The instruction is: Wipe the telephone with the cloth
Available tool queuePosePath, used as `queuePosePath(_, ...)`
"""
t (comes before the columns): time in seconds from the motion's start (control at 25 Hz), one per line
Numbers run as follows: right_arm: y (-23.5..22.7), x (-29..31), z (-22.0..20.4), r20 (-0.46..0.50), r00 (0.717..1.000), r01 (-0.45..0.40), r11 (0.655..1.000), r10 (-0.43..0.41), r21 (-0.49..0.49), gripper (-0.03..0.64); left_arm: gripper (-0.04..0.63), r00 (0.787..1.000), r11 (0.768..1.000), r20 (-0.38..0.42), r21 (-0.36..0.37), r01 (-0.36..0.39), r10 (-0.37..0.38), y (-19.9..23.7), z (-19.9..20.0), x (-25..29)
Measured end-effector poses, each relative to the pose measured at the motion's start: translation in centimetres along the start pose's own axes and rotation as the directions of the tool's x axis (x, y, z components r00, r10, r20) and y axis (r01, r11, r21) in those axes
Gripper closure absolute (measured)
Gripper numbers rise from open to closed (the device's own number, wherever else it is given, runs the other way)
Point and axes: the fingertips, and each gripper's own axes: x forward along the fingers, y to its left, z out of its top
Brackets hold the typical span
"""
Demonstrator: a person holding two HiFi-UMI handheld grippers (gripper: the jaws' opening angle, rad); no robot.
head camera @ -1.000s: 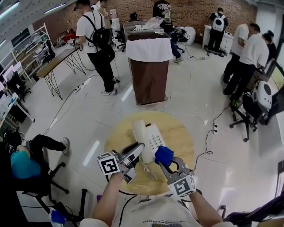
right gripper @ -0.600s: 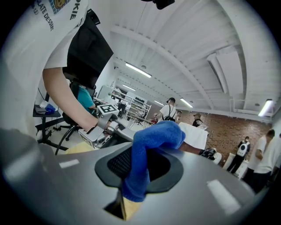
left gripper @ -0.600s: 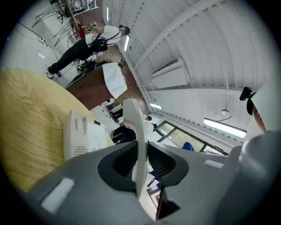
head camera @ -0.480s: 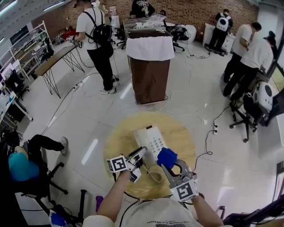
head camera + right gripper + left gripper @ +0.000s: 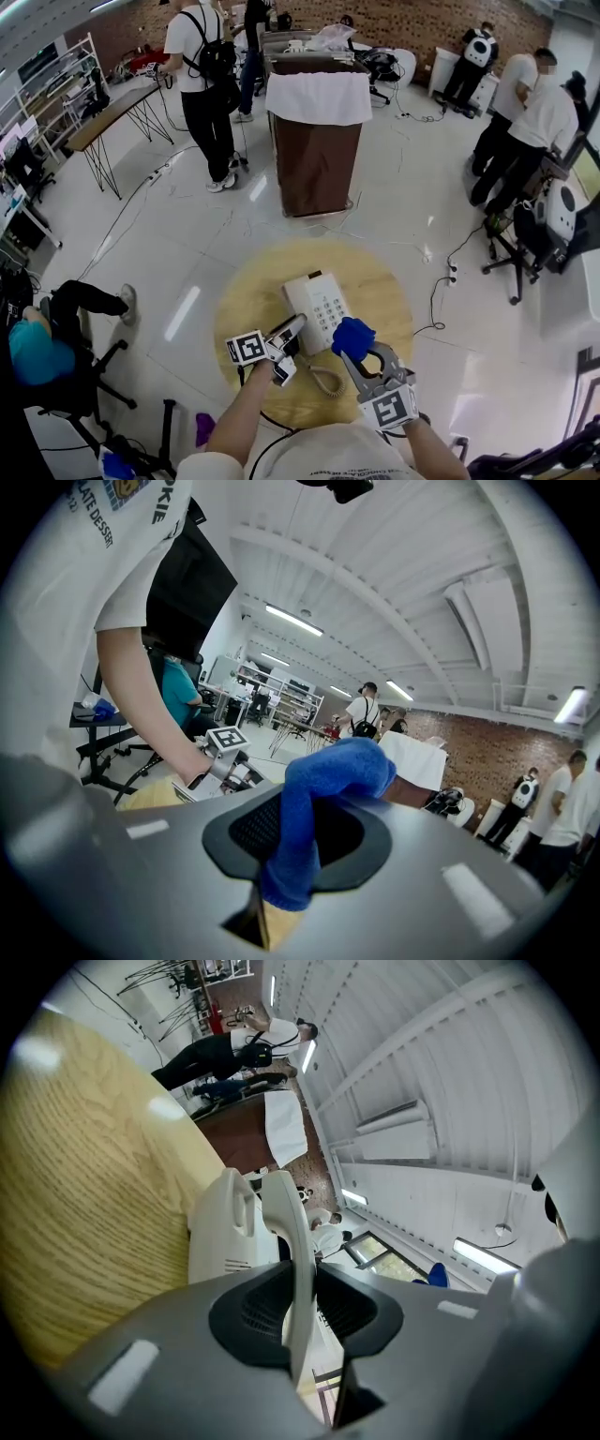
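A white telephone base (image 5: 317,305) lies on the round wooden table (image 5: 375,281), keypad up and cradle bare. My left gripper (image 5: 292,329) is shut on the white handset (image 5: 298,1260), held edge-on just off the base's near left corner. A coiled cord (image 5: 328,379) hangs from the handset toward the table's near edge. The base (image 5: 223,1230) shows behind the handset in the left gripper view. My right gripper (image 5: 355,347) is shut on a bunched blue cloth (image 5: 352,336), held just right of the base's near end. The cloth (image 5: 319,780) fills the right gripper's jaws.
A brown lectern (image 5: 317,141) draped in white stands beyond the table. Several people stand around the room. Another person sits on a chair (image 5: 42,352) at the left. A black office chair (image 5: 525,239) and floor cables (image 5: 441,291) are at the right.
My left gripper has drawn the handset back from above the base toward me and turned it edge-on. The base's cradle now shows bare. The right gripper with the cloth has barely moved.
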Motion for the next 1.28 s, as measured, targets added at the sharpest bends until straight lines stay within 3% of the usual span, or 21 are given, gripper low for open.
queuePosePath(0.44, 0.0, 1.1, -0.5, -0.024, 0.999, -0.032, 0.999, 0.032, -0.002, 0.546, 0.518, 1.000, 0.994, 0.009, -0.106, -0.008, 0.009, 1.5, 0.0, 0.2)
queuePosePath(0.68, 0.4, 1.7, -0.2, -0.017, 0.999, -0.046, 0.999, 0.046, 0.008, 0.546, 0.502, 0.997, 0.996, -0.011, -0.041, -0.078, 0.078, 2.2, 0.1, -0.3)
queuePosePath(1.08, 1.1, 0.9, 0.2, 0.000, 0.999, -0.045, 0.999, 0.045, 0.029, 0.546, 0.465, 0.980, 0.981, 0.063, 0.011, -0.192, 0.191, 2.9, 1.3, -1.7)
queuePosePath(1.28, 1.2, 0.0, 1.0, 0.018, 0.999, -0.051, 0.994, 0.049, 0.101, 0.546, 0.489, 0.976, 0.973, 0.123, 0.120, -0.196, 0.182, -0.4, 2.2, -2.8)
